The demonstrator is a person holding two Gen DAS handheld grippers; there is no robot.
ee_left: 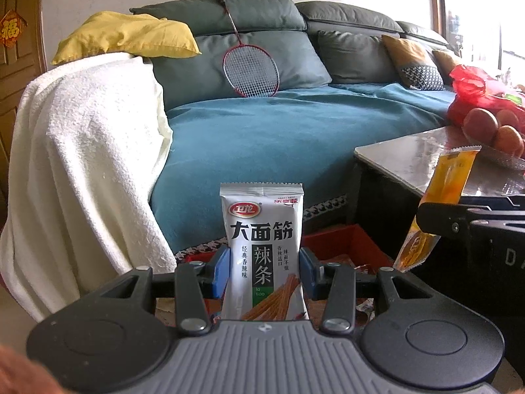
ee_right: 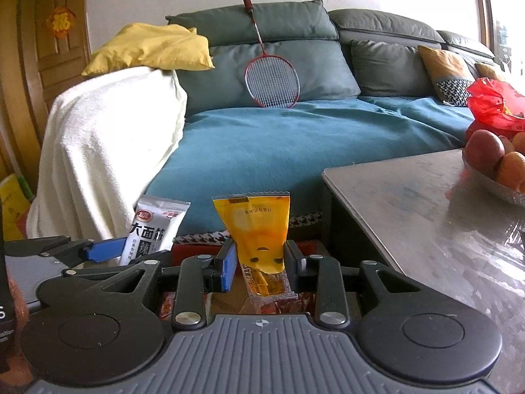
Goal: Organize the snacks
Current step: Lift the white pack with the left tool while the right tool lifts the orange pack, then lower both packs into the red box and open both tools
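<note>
From the left wrist view, the left claw [ee_left: 265,271] is clamped on a white latiao snack packet [ee_left: 262,246], its blue pads [ee_left: 220,271] pressing the packet's two sides; the packet stands upright between them with its printed front facing the camera. Just below and behind the packet lies a red box [ee_left: 344,241] with more wrappers in it. To the right of the packet, the right claw's black arm reaches in holding an orange-yellow snack packet [ee_left: 439,197], which tilts in front of the grey surface [ee_left: 410,154]. On that surface, far right of the white packet, sits a dish of fruit [ee_left: 492,131] under a red plastic bag [ee_left: 472,85]. Behind the packet stretches a sofa with a teal cover [ee_left: 279,131], a red badminton racket [ee_left: 249,69] leaning on its cushions, and a white blanket [ee_left: 85,164] and yellow pillow [ee_left: 128,37] to the left. From the right wrist view, the right claw [ee_right: 261,267] is closed on the orange-yellow snack packet [ee_right: 256,229], gripped near its lower half with the crimped top edge up. Left of it, the left claw [ee_right: 108,251] holds the white latiao snack packet [ee_right: 157,226]. The red box [ee_right: 197,249] shows below both packets, and the grey surface [ee_right: 410,203] lies to the right of the yellow one, with the fruit [ee_right: 485,151] at its far edge.
</note>
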